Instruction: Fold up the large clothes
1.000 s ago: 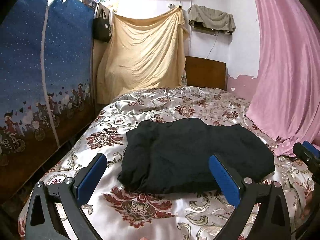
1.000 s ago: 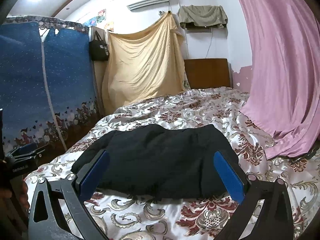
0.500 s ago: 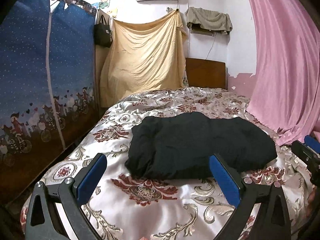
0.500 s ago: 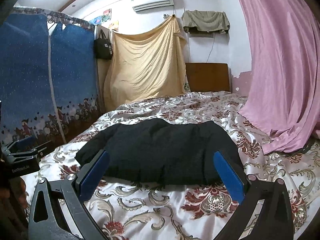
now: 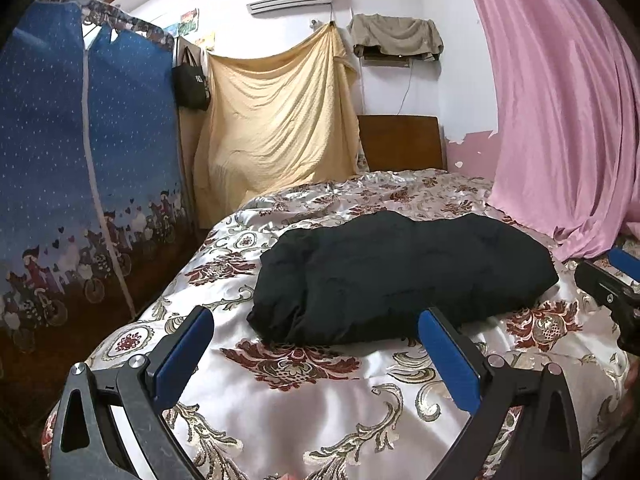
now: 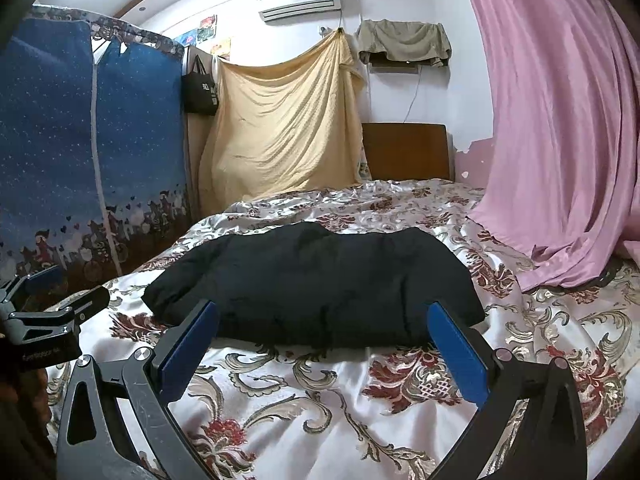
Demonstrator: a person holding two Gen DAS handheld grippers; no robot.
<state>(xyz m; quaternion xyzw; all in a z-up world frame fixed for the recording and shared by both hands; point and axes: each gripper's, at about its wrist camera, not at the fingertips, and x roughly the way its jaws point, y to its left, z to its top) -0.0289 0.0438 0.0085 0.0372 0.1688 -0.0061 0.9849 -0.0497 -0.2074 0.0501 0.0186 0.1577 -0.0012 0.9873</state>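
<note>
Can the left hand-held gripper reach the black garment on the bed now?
Probably yes: the left hand-held gripper is open, and only bare bedspread lies between it and the black garment.

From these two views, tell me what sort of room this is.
A bedroom, most likely: a bed with a wooden headboard, a zip-up fabric wardrobe, and a pink curtain. A folded black garment lies on the bed.

White walls [image 5: 460,60], paint peeled low at right. Air conditioner [image 5: 290,0] mounted high on far wall. Yellow sheet [image 5: 276,120] hung beside wooden headboard [image 5: 400,142]. Blue fabric wardrobe [image 5: 80,152] stood at left, pink curtain [image 5: 560,120] draped at right. Bed covered in floral satin spread [image 5: 320,400].
</note>
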